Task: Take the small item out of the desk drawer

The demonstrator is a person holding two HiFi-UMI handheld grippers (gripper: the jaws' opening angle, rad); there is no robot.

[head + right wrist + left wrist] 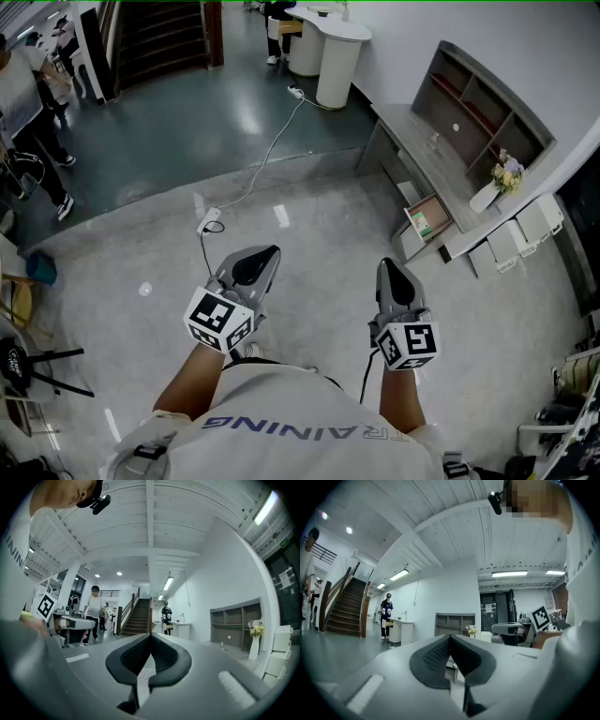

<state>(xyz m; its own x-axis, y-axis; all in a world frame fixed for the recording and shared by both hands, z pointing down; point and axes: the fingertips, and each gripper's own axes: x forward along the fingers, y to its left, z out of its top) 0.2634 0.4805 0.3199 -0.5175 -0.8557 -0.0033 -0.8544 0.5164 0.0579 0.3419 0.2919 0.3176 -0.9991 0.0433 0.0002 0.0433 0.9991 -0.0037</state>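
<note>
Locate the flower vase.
Head view, upper right: the flower vase stands at the end of the grey shelf unit, beside the white boxes.

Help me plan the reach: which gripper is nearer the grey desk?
The right gripper: it is on the side where the grey desk stands, while the left gripper is farther from it.

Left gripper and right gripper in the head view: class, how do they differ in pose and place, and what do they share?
The left gripper slants strongly towards the picture's right, while the right gripper leans only slightly towards its left. The left gripper lies nearer the white cable, and the right gripper lies nearer the grey desk. Both are shut and empty.
</note>
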